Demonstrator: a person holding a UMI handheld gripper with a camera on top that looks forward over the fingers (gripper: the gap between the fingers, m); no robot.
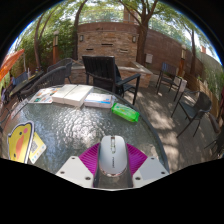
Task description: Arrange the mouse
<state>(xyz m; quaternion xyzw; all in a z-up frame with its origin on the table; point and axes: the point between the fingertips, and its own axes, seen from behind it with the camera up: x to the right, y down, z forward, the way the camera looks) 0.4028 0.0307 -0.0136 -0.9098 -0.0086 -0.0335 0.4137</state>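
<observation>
A grey computer mouse [112, 155] sits between the two fingers of my gripper [112, 166], above the round glass table [75, 125]. The magenta pads [92, 157] press against both sides of the mouse. The mouse points away from me with its scroll wheel up. The fingers are shut on it.
On the table lie white books [70, 95] at the far side, a green object [125, 113] to the right and a yellow item [22, 143] at the left. Black patio chairs [105, 72] stand beyond the table, with more chairs at the right on a paved patio.
</observation>
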